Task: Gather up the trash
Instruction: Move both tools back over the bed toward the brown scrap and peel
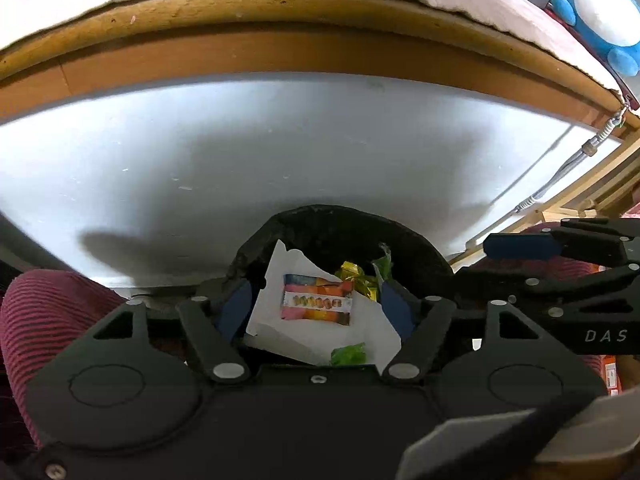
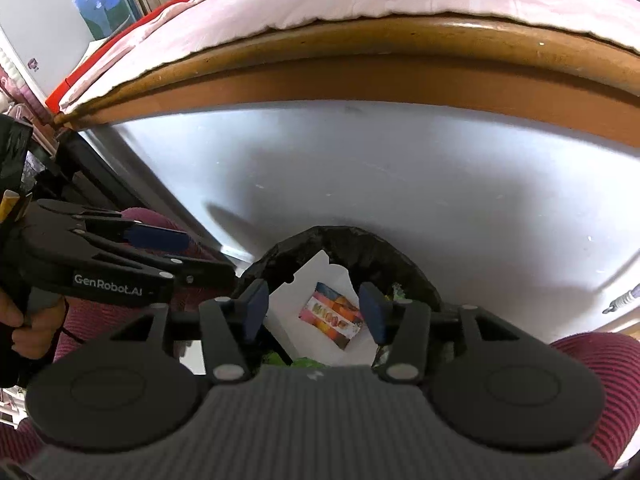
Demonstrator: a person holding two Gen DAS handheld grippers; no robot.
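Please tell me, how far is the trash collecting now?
Done, it seems: a white paper box, gold wrappers and green wrappers lie inside the black-lined bin. In hand: nothing; the left gripper and the right gripper hang open above the bin. Left: no loose trash shows in these views, so I cannot tell.

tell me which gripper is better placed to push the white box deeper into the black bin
Left, marginally: its open gripper hangs centred over the white box in the black bin; the right gripper views it more obliquely.
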